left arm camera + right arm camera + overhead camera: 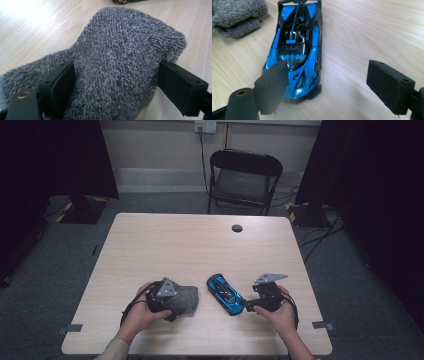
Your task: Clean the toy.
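While the left tongs (113, 82) clench a grey cloth (120, 60) against the near left part of the surface (165, 245), the right tongs (332, 87) stand released around the near end of a blue toy car (297, 50), which lies just right of the cloth.

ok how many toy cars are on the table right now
1. The blue car lies near the table's front edge, between the grey cloth and the right gripper, whose open jaws sit at its near end.
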The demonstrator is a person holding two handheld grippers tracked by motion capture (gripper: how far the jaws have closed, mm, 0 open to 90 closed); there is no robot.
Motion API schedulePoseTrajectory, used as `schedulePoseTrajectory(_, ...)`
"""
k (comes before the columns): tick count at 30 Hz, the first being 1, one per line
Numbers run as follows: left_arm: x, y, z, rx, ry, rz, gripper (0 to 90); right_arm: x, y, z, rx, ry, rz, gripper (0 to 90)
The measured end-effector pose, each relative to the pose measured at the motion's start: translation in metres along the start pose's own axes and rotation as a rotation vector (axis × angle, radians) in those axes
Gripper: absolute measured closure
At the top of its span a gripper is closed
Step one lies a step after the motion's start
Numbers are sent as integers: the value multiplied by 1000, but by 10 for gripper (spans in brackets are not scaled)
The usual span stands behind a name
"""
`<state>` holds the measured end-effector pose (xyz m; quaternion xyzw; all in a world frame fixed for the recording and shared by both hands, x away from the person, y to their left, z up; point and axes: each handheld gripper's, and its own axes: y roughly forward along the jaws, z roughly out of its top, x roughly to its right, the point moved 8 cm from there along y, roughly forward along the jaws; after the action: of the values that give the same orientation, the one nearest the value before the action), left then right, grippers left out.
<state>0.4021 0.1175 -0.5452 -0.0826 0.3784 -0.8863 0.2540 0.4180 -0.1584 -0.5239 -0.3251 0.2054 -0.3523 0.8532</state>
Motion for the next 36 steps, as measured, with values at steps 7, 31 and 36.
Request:
schedulePoseTrajectory(7,1,3,-3,21,-26,36,174,-4,7,-10,-6,4,31,200)
schedulePoseTrajectory(31,-1,5,34,75,-175,145,642,-14,9,-6,-15,-58,80,684)
schedulePoseTrajectory(36,7,21,40,25,-160,115,641,-15,9,-6,-9,-55,79,679)
